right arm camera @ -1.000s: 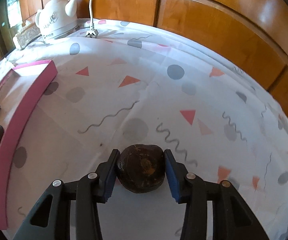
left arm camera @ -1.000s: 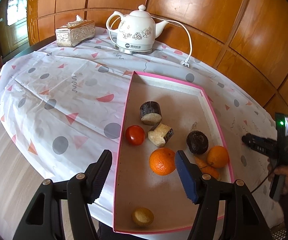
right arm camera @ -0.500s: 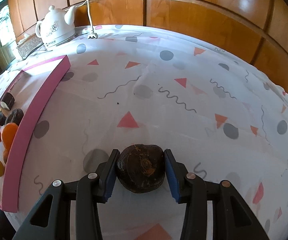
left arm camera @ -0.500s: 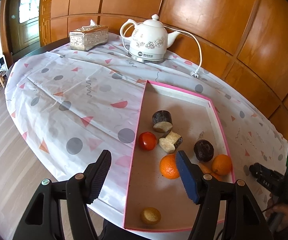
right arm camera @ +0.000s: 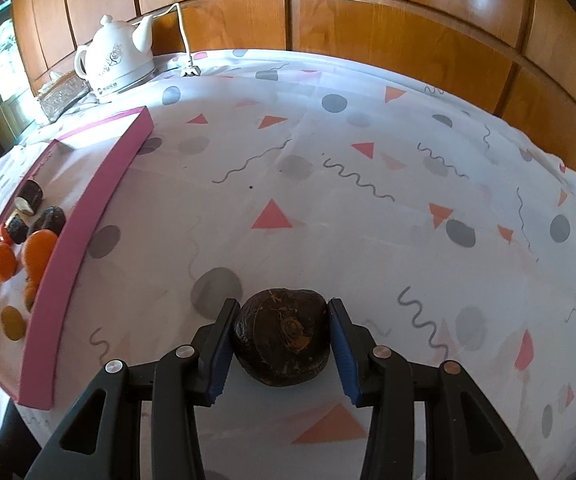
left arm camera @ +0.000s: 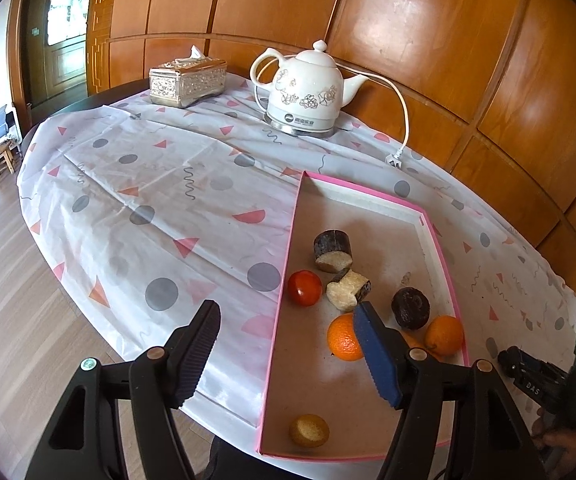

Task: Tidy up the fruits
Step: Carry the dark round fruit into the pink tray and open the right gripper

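A pink-rimmed tray (left arm camera: 293,220) holds two oranges (left arm camera: 341,340), a red tomato (left arm camera: 304,287), two dark-skinned cut pieces (left arm camera: 331,244), a dark round fruit (left arm camera: 409,307) and a small yellow fruit (left arm camera: 308,430). My left gripper (left arm camera: 284,312) hangs open above the tray's near left rim, with nothing between its fingers. My right gripper (right arm camera: 284,308) is shut on another dark brown round fruit (right arm camera: 282,336), held over the patterned cloth to the right of the tray (right arm camera: 88,216). The right-hand tool (left arm camera: 543,376) also shows at the left wrist view's right edge.
A white kettle (left arm camera: 307,96) with its cord and plug (left arm camera: 393,160) stands at the back, beside a silver tissue box (left arm camera: 186,80). Wood panelling runs behind the round table. The cloth's edge drops to the floor at the left, where a small stool (left arm camera: 2,160) stands.
My right gripper has carried the dark fruit across the cloth, and more of the tray now shows at its left. The left view has drawn back and rolled slightly.
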